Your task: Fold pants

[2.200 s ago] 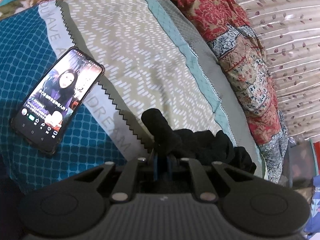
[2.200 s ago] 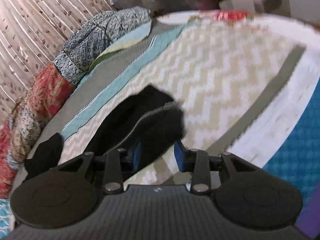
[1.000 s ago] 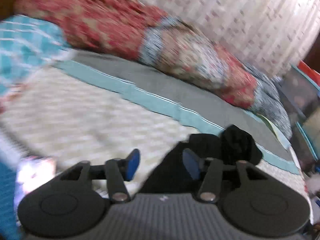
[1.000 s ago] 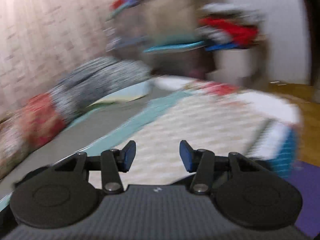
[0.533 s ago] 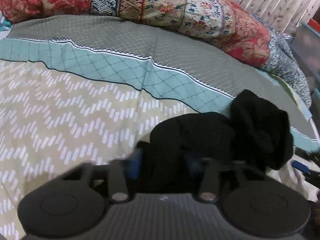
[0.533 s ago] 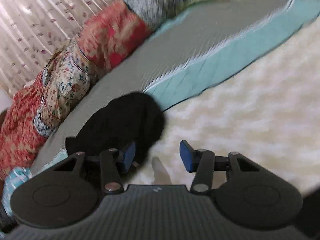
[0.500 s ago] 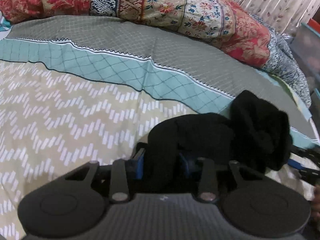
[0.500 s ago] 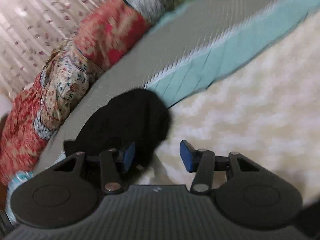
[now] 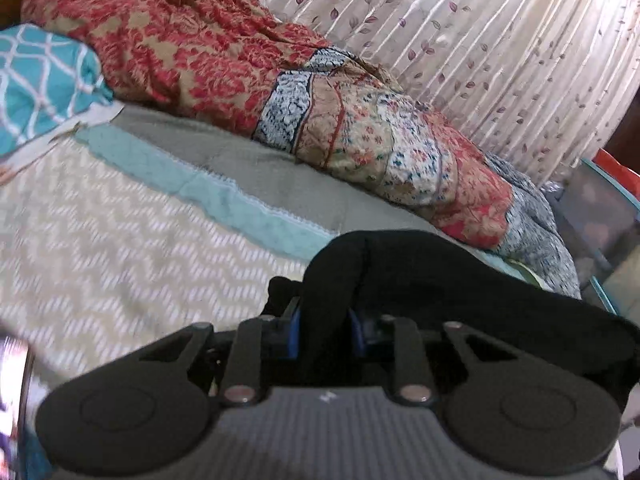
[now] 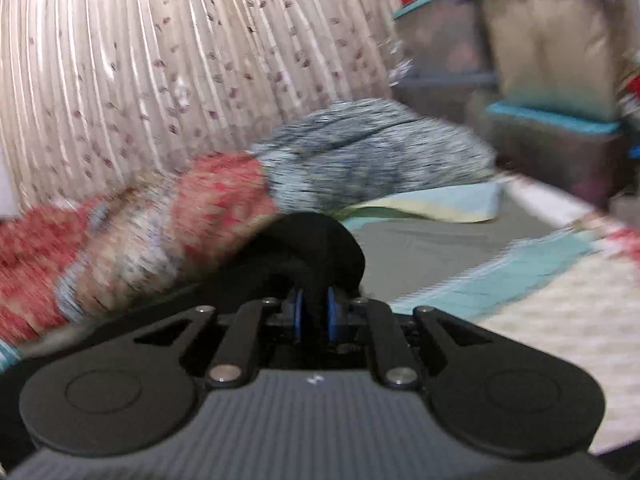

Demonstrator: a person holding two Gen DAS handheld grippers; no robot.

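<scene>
Both grippers have swung from open over the bedspread to pinching the black pants: left gripper and right gripper are closing on bunched cloth. Looks like they're picking up; next they're needing to lift and spread it.

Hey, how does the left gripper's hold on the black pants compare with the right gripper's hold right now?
The left gripper has a thick bunch of the black pants between its blue pads, which stand fairly apart; the right gripper pinches a thin fold of the pants, pads nearly together. The left's cloth trails off to the right in its view; the right's rises into a rounded hump ahead. Both sets of jaws are closing on the same garment over the bed.
</scene>
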